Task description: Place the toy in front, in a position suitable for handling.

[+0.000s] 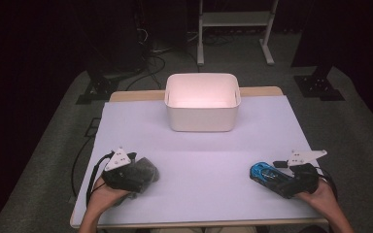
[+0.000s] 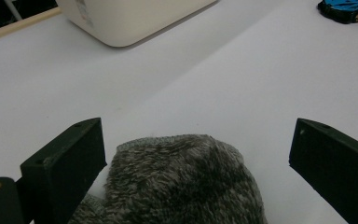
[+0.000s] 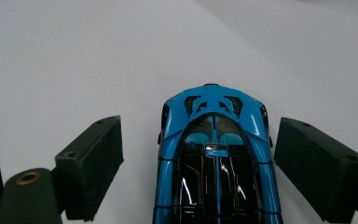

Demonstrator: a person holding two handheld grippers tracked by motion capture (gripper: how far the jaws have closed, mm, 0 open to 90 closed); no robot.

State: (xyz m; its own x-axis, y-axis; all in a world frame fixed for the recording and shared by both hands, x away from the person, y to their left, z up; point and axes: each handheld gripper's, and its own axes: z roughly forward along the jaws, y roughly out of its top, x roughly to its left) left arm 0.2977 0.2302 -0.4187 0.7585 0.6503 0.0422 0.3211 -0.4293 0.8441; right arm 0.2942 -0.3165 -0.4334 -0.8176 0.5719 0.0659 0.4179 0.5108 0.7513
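You're straddling the grey sock [image 2: 186, 182] with the left hand-held gripper [image 2: 196, 154] and the blue car [image 3: 216, 158] with the right hand-held gripper [image 3: 198, 154], jaws apart on both, near the desk's [image 1: 199, 194] front corners; nothing's sitting in the bin [image 1: 202, 121] yet.

The left gripper [image 1: 143, 171] and the right gripper [image 1: 262, 173] were held low near the front edge, one in each hand, both with jaws spread wide, nothing clamped.

A white sheet covered the surface [image 1: 199, 160], leaving bare wood along its far edge. A white bin [image 1: 202, 102] stood at the middle of the far edge. A grey fuzzy cloth [image 1: 143, 171] lay near the near-left corner, a blue toy car [image 1: 268, 174] near the near-right corner.
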